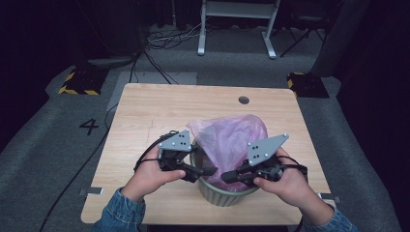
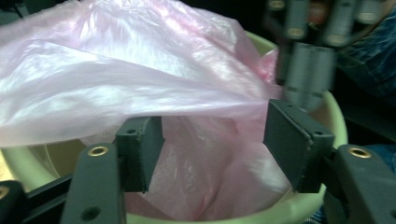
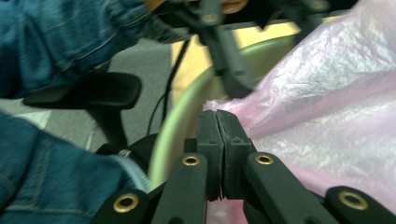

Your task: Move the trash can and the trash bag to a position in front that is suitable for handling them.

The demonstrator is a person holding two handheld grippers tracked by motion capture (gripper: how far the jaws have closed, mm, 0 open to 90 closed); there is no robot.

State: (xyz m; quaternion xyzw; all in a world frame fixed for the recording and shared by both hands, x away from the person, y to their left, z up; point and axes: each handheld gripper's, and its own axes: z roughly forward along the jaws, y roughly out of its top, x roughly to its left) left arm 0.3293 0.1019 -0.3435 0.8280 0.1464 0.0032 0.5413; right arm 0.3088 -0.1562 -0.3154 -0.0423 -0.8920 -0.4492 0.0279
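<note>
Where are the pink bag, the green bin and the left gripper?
pink bag (image 1: 229, 133): high view, on its puffed-up top.
green bin (image 1: 220, 194): high view, on its near outer wall.
left gripper (image 2: 212, 140): left gripper view, midway between its open jaws.

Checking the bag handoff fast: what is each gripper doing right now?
Left gripper: open, pink bag film between the jaws, not pinched.
Right gripper: shut, apparently pinching the pink bag's edge at the bin rim.

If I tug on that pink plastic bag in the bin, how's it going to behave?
The pink bag is thin, see-through and crumpled, so it will probably flop and stretch. Its glossy film may slip between pads; the right gripper looks shut on an edge. The bag billows above the green bin, which might shift when pulled.
</note>
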